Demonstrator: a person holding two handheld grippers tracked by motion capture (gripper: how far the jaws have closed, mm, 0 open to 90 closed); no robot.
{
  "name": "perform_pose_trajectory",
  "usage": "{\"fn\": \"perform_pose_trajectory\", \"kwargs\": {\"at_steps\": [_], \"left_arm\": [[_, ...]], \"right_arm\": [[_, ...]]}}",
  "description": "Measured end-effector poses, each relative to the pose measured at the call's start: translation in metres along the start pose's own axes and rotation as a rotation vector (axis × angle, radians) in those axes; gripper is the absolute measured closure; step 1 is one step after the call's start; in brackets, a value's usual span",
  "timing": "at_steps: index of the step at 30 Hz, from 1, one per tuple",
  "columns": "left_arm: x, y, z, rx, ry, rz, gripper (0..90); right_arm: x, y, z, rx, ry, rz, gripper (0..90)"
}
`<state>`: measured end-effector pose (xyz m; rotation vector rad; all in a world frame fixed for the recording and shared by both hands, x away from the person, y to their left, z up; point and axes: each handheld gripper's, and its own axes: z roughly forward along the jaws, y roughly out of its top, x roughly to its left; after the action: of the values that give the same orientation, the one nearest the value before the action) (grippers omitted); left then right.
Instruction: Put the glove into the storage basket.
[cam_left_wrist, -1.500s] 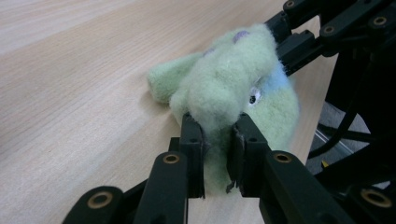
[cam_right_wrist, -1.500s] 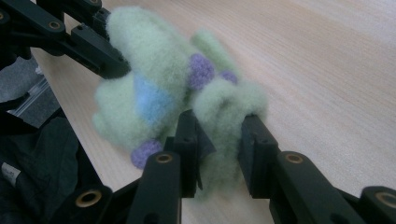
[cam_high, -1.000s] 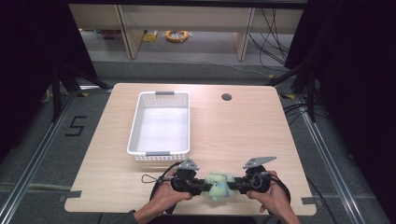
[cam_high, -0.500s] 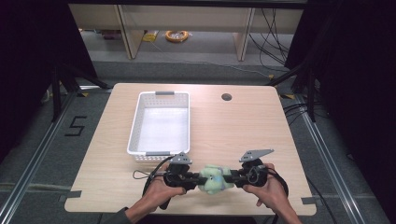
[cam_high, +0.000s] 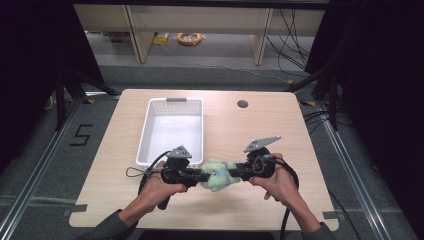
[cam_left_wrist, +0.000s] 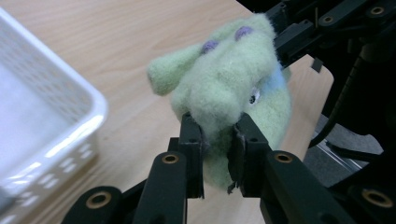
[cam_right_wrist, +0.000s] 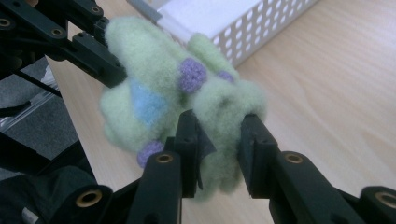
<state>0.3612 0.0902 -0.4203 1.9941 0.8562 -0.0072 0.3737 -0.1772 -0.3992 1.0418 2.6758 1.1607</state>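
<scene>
Now that both tongs, left (cam_high: 200, 176) and right (cam_high: 239, 173), have carried the gripped green plush toy (cam_high: 217, 175) up off the bench (cam_high: 250, 130) (one clamped on each end), the white basket (cam_high: 150, 131) looks its likely destination.

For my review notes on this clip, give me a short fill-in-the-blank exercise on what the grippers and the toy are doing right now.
1. The green plush toy is gripped by ____ grippers at once.
2. The white basket on the table holds ____.
3. In the high view, the left gripper pinches the toy from the ____ side, opposite the right gripper.
4. The spots on the toy are ____ in colour.

Missing words: two; nothing; left; purple
</scene>
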Motion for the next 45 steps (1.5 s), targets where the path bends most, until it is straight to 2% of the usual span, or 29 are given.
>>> {"fn": "perform_pose_trajectory", "kwargs": {"at_steps": [1, 3, 5, 6, 10, 11, 13, 15, 16, 20, 24, 29, 36, 37, 38, 39, 42, 45], "left_arm": [[0.002, 0.002, -0.002, -0.005, 0.001, -0.009, 75.9], [0.006, 0.006, -0.008, -0.007, 0.008, -0.009, 75.9], [0.009, 0.01, -0.014, -0.008, 0.025, -0.004, 75.8], [0.011, 0.012, -0.017, -0.008, 0.032, -0.006, 75.8], [0.021, 0.019, -0.027, 0.0, 0.052, -0.007, 75.8], [0.024, 0.02, -0.029, 0.0, 0.063, -0.009, 75.8], [0.032, 0.023, -0.033, 0.011, 0.072, -0.018, 75.7], [0.039, 0.026, -0.036, 0.013, 0.08, -0.035, 75.7], [0.042, 0.027, -0.038, 0.015, 0.078, -0.036, 75.7], [0.054, 0.031, -0.048, 0.02, 0.087, -0.054, 75.7], [0.066, 0.035, -0.057, 0.034, 0.118, -0.058, 75.6], [0.085, 0.038, -0.066, 0.049, 0.15, -0.083, 75.6], [0.117, 0.035, -0.065, 0.108, 0.175, -0.132, 75.6], [0.121, 0.035, -0.064, 0.117, 0.18, -0.124, 75.7], [0.124, 0.034, -0.062, 0.112, 0.188, -0.137, 75.6], [0.128, 0.035, -0.062, 0.139, 0.186, -0.123, 75.6], [0.136, 0.033, -0.059, 0.15, 0.192, -0.126, 75.6], [0.141, 0.03, -0.056, 0.142, 0.198, -0.153, 75.6]], "right_arm": [[0.002, 0.005, -0.001, 0.008, 0.004, 0.016, 71.9], [0.001, 0.014, 0.001, -0.001, -0.003, -0.014, 72.0], [0.004, 0.022, 0.002, 0.005, 0.004, 0.008, 72.0], [0.002, 0.027, 0.003, 0.0, 0.001, -0.016, 72.0], [0.004, 0.045, 0.009, -0.008, 0.011, -0.01, 72.0], [0.003, 0.05, 0.009, 0.006, 0.015, -0.017, 72.0], [0.003, 0.059, 0.015, 0.01, 0.025, -0.002, 72.0], [0.0, 0.069, 0.02, 0.028, 0.021, -0.018, 72.0], [0.001, 0.073, 0.022, 0.033, 0.022, -0.011, 72.0], [0.0, 0.088, 0.031, 0.036, 0.045, -0.018, 72.0], [0.001, 0.102, 0.042, 0.042, 0.047, -0.015, 72.1], [0.002, 0.12, 0.06, 0.039, 0.043, -0.01, 72.1], [-0.002, 0.135, 0.094, 0.077, 0.048, 0.048, 72.1], [-0.003, 0.137, 0.098, 0.082, 0.043, 0.055, 72.1], [-0.005, 0.138, 0.103, 0.089, 0.042, 0.061, 72.1], [-0.006, 0.139, 0.107, 0.093, 0.034, 0.057, 72.1], [-0.009, 0.142, 0.117, 0.112, 0.026, 0.078, 72.1], [-0.013, 0.144, 0.125, 0.121, 0.021, 0.083, 72.1]]}}
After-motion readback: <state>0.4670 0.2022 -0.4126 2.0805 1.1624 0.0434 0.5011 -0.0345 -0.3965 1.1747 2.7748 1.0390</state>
